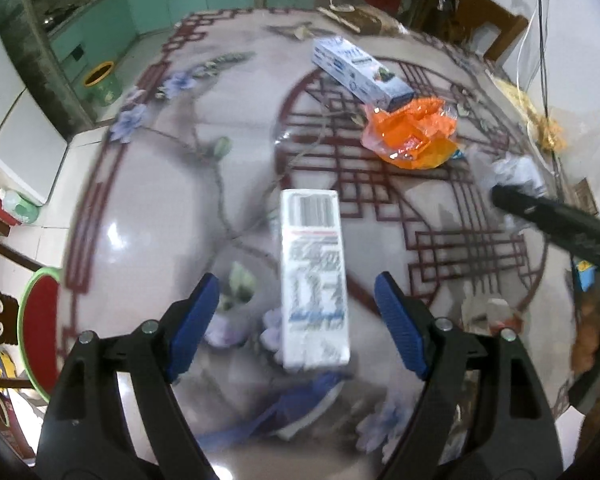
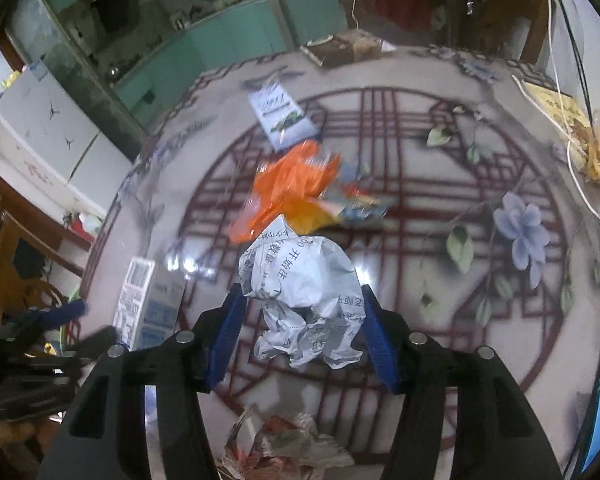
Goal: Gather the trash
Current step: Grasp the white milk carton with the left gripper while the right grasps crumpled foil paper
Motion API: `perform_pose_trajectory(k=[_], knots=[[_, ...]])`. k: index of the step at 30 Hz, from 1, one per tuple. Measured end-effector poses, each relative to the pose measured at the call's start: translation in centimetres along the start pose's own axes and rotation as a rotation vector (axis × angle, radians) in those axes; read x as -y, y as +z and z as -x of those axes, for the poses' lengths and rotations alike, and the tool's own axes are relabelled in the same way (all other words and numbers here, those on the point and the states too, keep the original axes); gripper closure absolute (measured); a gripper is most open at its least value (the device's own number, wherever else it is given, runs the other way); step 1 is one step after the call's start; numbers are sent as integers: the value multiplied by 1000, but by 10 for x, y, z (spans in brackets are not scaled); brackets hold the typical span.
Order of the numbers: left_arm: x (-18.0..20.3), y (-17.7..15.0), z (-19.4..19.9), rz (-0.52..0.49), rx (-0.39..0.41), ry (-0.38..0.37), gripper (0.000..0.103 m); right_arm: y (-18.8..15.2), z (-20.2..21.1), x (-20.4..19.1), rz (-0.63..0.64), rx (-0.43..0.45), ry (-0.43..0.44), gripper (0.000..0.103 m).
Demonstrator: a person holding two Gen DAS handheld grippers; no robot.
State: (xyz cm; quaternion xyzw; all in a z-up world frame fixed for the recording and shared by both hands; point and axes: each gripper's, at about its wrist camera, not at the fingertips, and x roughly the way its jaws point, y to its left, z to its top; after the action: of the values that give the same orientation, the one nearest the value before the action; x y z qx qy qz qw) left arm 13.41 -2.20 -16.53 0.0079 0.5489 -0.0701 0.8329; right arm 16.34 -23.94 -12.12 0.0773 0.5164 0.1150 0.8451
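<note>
A white carton (image 1: 314, 276) with a barcode lies on the round patterned table (image 1: 148, 184), between the fingers of my left gripper (image 1: 298, 292), which is open around it without touching. My right gripper (image 2: 302, 300) is shut on a crumpled printed paper ball (image 2: 304, 296). The paper ball also shows in the left wrist view (image 1: 516, 172) at the tip of the right gripper's finger. An orange plastic wrapper (image 1: 414, 136) lies mid-table, also in the right wrist view (image 2: 290, 188). A blue and white box (image 1: 360, 70) lies beyond it, also in the right wrist view (image 2: 280, 114).
The carton shows at left in the right wrist view (image 2: 140, 304), beside my left gripper's blurred fingers (image 2: 60, 312). Crumpled wrappers (image 2: 284, 440) lie near the table's front edge. A cardboard tray (image 2: 340, 50) sits at the far edge. A red stool (image 1: 40, 320) stands left of the table.
</note>
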Motion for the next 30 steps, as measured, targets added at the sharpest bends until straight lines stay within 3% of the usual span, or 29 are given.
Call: perform_pose_trajectory(k=[7,9,11,12,16,21,30], knots=[[0,5,-40,22,-60,16,26,12,11,4,-8,55,-11,47],[-3,5,-44,37,-64,10,30,18,11,1,11,60,-17,47],[-5,1,-51,43,-78,8,50,23,8,-5,36,53,-15,47],[-6,0,-53,49,-88,5,67,25,6,-7,47,49,-14,47],[-15,-10,-46,89,-81,-37,67,30,4,-26,98,46,5,47],[-24,-17,-9,79,-4,-7,67,27,6,-53,147,47,38,47],[-63,-31,74,207,161,-2,67,12,19,-93,212,62,73,47]])
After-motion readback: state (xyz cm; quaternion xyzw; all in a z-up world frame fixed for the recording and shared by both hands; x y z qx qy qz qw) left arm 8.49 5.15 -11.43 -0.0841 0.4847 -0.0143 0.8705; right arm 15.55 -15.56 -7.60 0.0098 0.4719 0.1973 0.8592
